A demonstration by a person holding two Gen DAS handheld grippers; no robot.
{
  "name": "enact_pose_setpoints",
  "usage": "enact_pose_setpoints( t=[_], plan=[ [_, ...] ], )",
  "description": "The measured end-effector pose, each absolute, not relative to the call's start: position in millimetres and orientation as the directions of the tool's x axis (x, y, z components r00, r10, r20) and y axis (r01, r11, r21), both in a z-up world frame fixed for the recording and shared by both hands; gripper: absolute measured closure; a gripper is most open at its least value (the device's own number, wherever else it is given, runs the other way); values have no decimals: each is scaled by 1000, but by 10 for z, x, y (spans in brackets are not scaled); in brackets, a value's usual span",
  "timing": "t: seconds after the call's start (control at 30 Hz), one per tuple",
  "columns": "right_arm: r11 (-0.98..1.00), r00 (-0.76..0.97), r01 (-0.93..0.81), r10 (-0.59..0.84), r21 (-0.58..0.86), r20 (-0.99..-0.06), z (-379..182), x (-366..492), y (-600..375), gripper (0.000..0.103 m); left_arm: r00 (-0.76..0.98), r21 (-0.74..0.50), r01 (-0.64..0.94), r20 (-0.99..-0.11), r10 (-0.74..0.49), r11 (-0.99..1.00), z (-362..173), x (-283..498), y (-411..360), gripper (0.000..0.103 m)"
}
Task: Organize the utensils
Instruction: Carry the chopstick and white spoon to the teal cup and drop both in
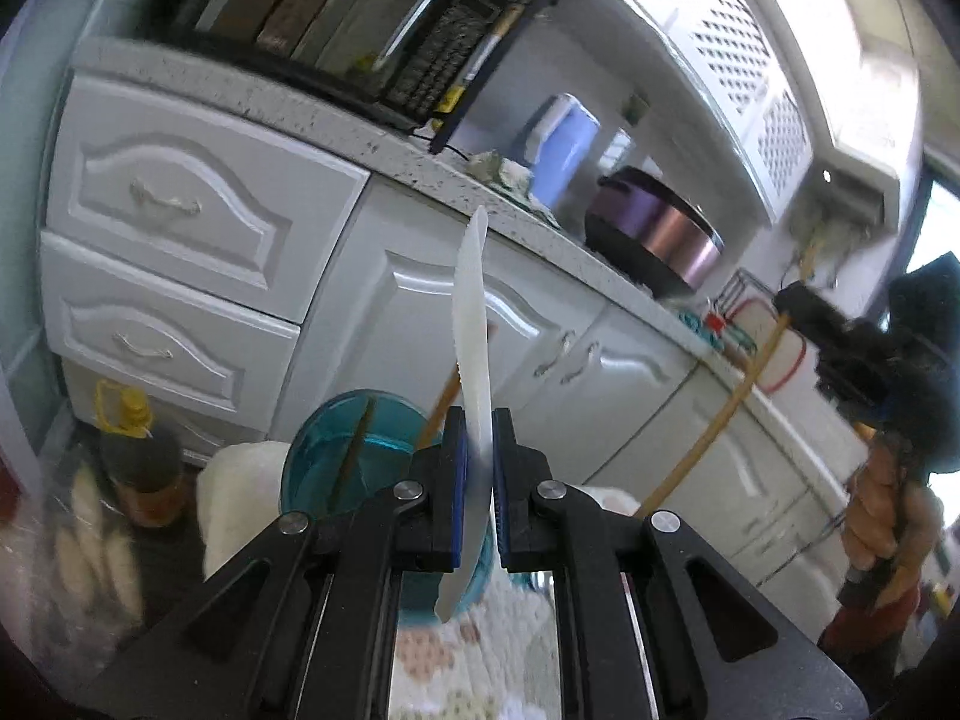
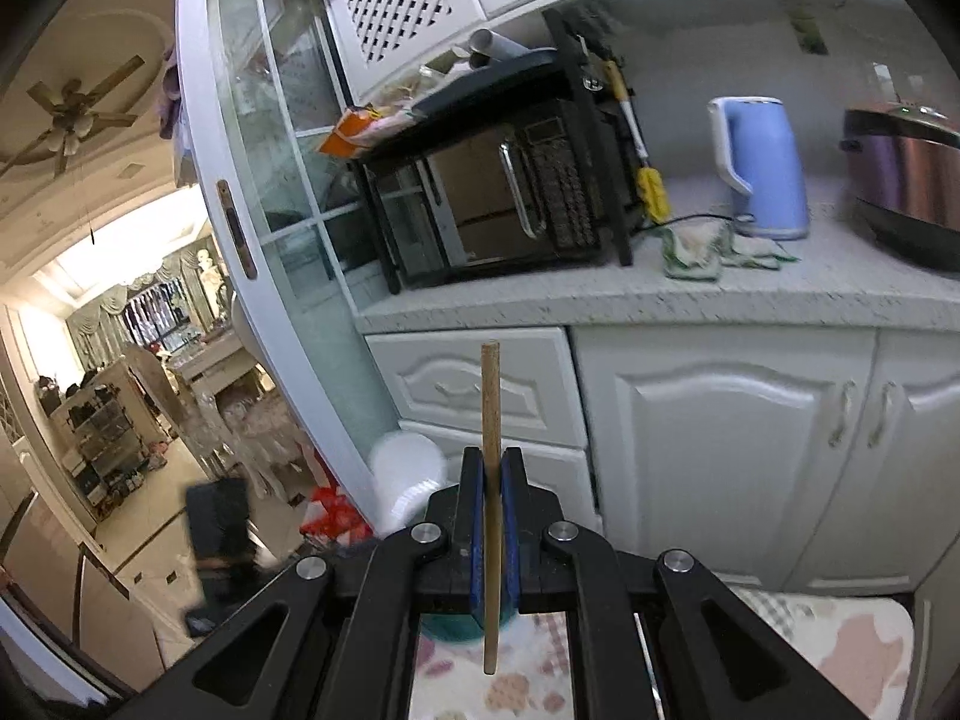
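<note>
Left gripper [image 1: 478, 468] clamped on a white serrated plastic knife [image 1: 471, 312], blade upright. Right gripper [image 2: 493, 480] clamped on a thin brown wooden chopstick [image 2: 491, 396], also upright.

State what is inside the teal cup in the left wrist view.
One brown stick stands inside the teal cup, leaning against its rim. The left gripper and its white knife cover the cup's right side and bottom, so anything else there stays hidden.

Readable text: none in either view.
Microwave [image 2: 510, 198] keypad: markings too blurred to read.
Yellow sticker on the rack post [image 1: 451, 99]: print cannot be made out.
</note>
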State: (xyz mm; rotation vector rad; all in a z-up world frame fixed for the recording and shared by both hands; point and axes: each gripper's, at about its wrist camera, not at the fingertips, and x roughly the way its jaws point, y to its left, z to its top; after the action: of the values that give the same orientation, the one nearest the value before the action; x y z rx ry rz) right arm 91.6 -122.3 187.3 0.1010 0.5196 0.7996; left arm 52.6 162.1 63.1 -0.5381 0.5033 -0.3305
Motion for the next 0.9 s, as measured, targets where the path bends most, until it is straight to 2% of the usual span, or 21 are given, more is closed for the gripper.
enact_pose_setpoints(
  t=[0.2, 0.57, 0.83, 0.87, 0.9],
  plan=[
    [708, 587, -656, 696, 261, -414, 1812, 1157, -898, 98, 843, -604, 141, -342, -415, 785, 330, 806, 1719, 97],
    [718, 549, -643, 675, 267, -493, 1260, 1503, -511, 98, 864, -529, 151, -339, -371, 835, 45, 757, 1692, 97],
    [713, 500, -641, 668, 283, -551, 1015, 1562, -413, 98, 855, -497, 145, -373, -361, 856, 43, 572, 1638, 97],
    [714, 490, -640, 664, 285, -565, 976, 1580, -401, 97, 853, -492, 137, -382, -355, 860, 45, 544, 1629, 96],
    [719, 481, -633, 655, 287, -582, 941, 1595, -393, 90, 853, -487, 135, -386, -352, 863, 49, 523, 1620, 93]
  ],
)
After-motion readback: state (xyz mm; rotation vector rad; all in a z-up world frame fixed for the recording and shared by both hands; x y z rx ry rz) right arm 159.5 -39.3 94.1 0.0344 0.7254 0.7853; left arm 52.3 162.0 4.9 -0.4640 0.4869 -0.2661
